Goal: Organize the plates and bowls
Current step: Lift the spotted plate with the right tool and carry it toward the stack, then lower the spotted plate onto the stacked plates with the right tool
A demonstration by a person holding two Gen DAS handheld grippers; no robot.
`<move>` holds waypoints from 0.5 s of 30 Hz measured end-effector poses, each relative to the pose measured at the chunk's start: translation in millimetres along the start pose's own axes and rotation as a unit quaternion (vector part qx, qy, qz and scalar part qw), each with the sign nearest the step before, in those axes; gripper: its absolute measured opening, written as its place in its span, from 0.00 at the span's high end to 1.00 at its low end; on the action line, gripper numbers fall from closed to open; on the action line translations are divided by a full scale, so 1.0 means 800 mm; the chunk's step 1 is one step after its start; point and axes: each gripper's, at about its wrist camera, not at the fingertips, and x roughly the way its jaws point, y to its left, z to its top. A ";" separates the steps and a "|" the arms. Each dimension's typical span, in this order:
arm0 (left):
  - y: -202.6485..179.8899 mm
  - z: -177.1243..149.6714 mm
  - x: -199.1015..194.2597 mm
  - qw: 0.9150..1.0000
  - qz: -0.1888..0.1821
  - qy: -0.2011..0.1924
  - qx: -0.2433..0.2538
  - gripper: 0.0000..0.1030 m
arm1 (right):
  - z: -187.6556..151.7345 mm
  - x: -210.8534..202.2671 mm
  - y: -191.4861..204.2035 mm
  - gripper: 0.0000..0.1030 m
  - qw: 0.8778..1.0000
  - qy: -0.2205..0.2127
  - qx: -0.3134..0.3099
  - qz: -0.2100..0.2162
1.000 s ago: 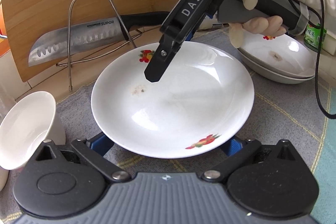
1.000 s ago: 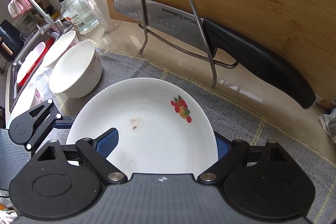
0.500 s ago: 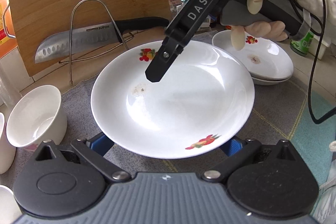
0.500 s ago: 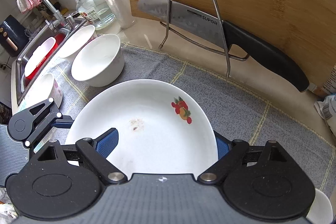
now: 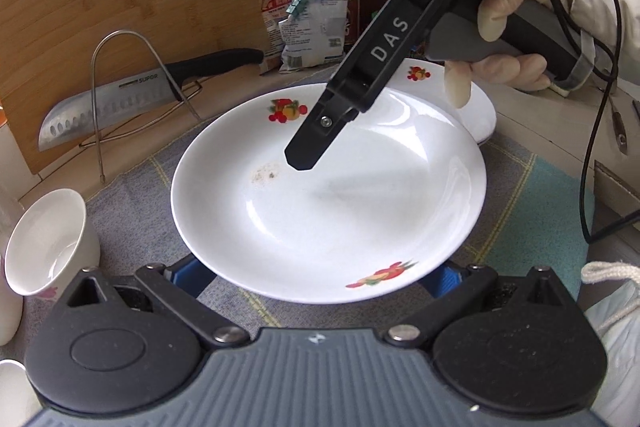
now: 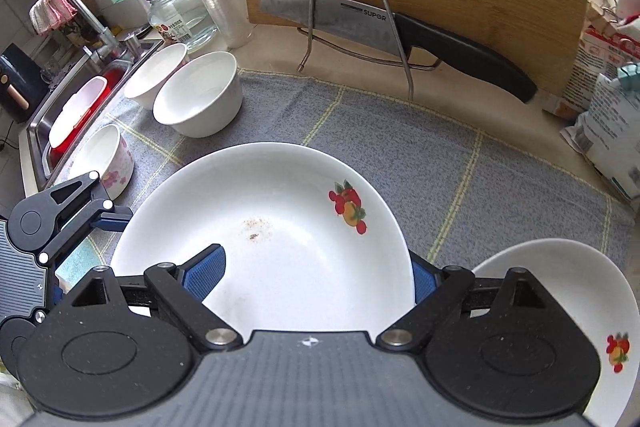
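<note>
Mid-task, plate in transit. The fruit-patterned plate (image 5: 328, 219) was seen held up over the grey mat (image 6: 400, 147), between the two grippers, roughly level. A brownish speck patch (image 5: 266, 175) was noted in its well.

The left gripper (image 5: 318, 275) was seen with jaws spread wide. Its blue pads peeked out under the plate's near rim, so the plate was judged to be resting across the fingers, not pinched.

The right gripper (image 6: 316, 267), carried by a gloved hand (image 5: 504, 39), was also seen wide apart. One finger lay over the plate's inside and the other sat outside and behind the rim. The rim was thus straddled, but whether the pads pressed on it could not be told.

Done so far, as judged: a matching stack of plates (image 6: 560, 287) was already set down on the mat's right end, just beside the held plate. The held plate was judged likely to go on top.

Left to do: the plain bowl (image 6: 200, 99), a second bowl (image 6: 156, 79) touching it and the floral bowl (image 6: 104, 163) were seen standing singly at the sink end, unstacked.
</note>
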 end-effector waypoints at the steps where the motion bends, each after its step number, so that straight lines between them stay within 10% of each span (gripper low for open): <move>1: -0.004 0.002 0.000 1.000 -0.003 -0.002 0.005 0.00 | -0.004 -0.005 -0.001 0.08 1.000 -0.003 0.003 -0.003; 15: -0.049 0.053 0.034 0.995 -0.059 -0.023 0.072 0.00 | -0.055 -0.076 -0.049 0.08 0.995 -0.049 0.066 -0.063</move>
